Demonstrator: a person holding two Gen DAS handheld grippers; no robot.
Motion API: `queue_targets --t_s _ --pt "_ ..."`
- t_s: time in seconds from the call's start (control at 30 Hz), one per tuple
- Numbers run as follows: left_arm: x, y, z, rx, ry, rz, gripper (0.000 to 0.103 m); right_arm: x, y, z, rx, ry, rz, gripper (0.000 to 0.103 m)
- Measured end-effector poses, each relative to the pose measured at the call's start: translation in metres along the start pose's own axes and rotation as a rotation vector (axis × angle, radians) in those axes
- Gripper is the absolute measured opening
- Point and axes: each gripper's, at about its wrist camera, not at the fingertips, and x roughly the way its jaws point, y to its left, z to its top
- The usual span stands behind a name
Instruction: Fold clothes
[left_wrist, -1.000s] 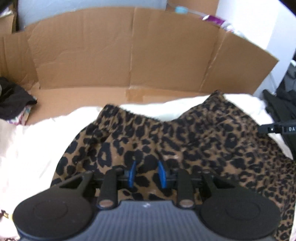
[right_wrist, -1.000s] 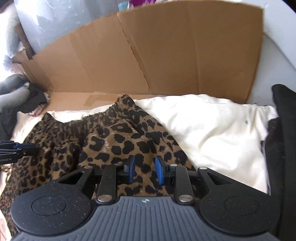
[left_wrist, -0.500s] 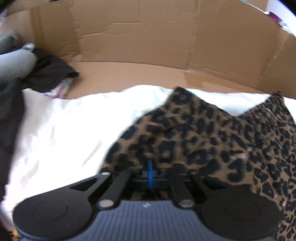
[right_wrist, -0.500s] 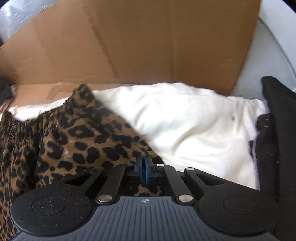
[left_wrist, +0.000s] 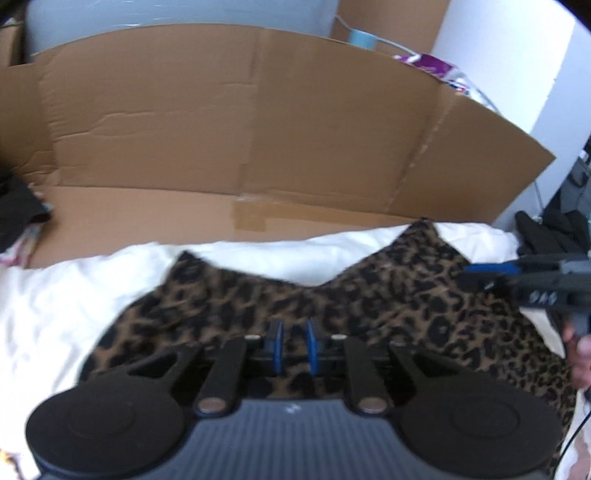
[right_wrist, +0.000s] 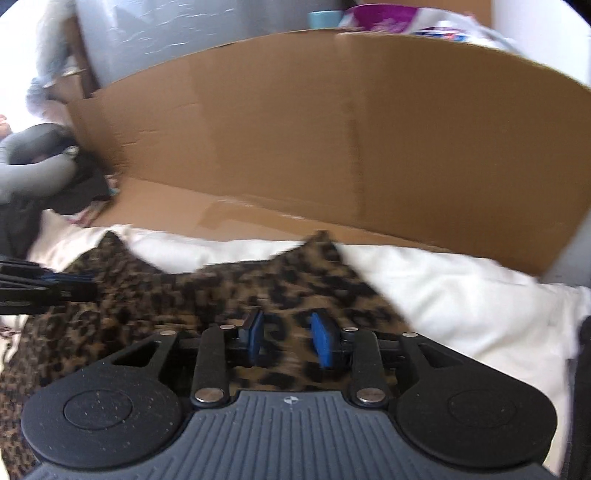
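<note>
Fingers spread both sides, gripping nothing; leopard garment blurred, near edge hidden.

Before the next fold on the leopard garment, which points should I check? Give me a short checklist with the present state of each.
1. Left gripper released: ok, its blue pads stand apart with only a small gap and pinch no cloth.
2. Right gripper released: ok, wide open above the leopard garment.
3. Garment resting on the white bedding: ok, it is spread there with two corners pointing toward the cardboard.
4. Garment smooth: cannot tell, both views are blurred.
5. Far edge straight: not ok, it dips between the two corners.
6. Grippers apart from each other: ok, each shows at the other view's edge.
</note>
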Motion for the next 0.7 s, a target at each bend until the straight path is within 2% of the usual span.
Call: queue_targets --t_s 0.1,0.33,0.6,0.7 --pt "0.008 -0.013 -0.003 0.041 -0.002 0.007 0.016 0.01 0.012 -0.001 -0.004 -0.019 0.017 0.036" --pt "0.035 -0.007 -0.01 -0.015 0.04 0.037 0.017 0.027 0.002 -0.029 0.119 0.042 -0.047 0.036" --pt "0.046 -0.003 -0.007 0.014 0.078 0.048 0.018 0.029 0.008 -0.044 -0.035 0.068 -0.118 0.036" --pt "0.038 -0.002 -0.007 0.012 0.062 0.049 0.018 0.02 0.006 -0.045 -0.055 0.083 -0.14 0.036"
